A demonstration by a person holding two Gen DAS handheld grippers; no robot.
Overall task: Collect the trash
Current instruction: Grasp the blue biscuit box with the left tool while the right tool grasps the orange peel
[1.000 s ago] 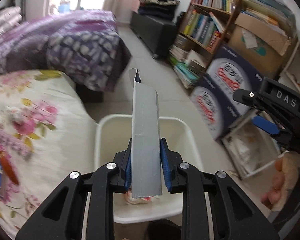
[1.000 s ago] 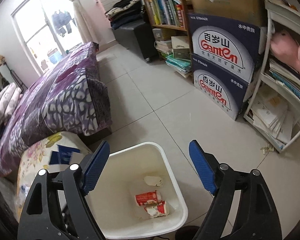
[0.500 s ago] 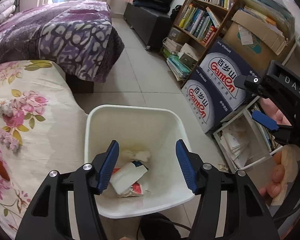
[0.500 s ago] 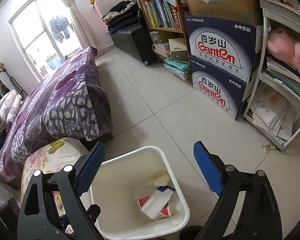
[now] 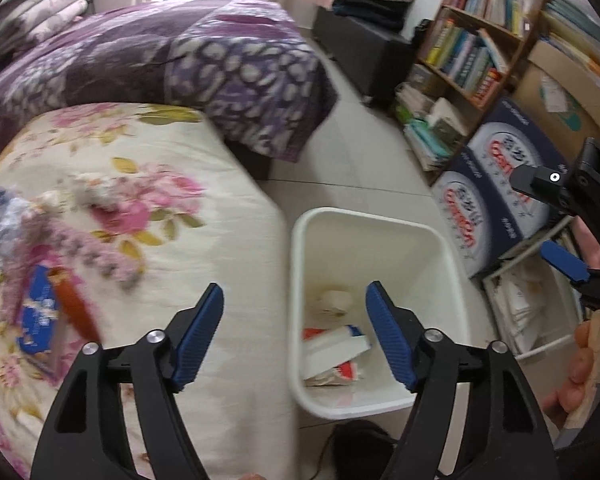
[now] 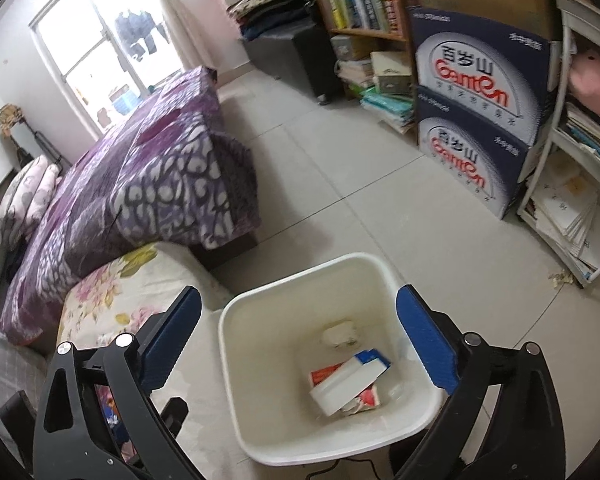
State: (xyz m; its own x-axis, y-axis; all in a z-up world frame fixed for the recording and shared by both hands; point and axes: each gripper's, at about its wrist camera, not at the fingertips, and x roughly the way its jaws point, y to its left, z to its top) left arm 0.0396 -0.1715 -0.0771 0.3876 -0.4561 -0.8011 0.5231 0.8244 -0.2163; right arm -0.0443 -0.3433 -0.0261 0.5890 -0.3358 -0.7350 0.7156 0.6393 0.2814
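A white trash bin [image 5: 300, 280] [image 6: 240, 360] stands on the tiled floor beside a floral-covered seat [image 5: 204, 240]. In it lie a white carton with a blue end [image 5: 332, 350] [image 6: 348, 384], red-and-white packs and a crumpled tissue [image 6: 340, 334]. My left gripper [image 5: 294, 334] is open and empty, above the seat's edge and the bin's left rim. My right gripper [image 6: 298, 344] is open and empty above the bin; it also shows at the right of the left wrist view [image 5: 564, 266]. On the seat lie a blue pack [image 5: 40, 316], an orange item [image 5: 74, 308] and crumpled scraps [image 5: 88, 194].
A purple-patterned bed [image 5: 160, 68] lies beyond the seat. Two stacked dark blue water cartons [image 6: 476, 120], a bookshelf [image 5: 480, 40] and a white rack of papers [image 6: 572, 216] stand along the right. Bare tiled floor [image 6: 320, 184] lies between them.
My left gripper opened and let the grey-white carton fall into the bin, then swung left over the seat. My right gripper stayed open above the bin.
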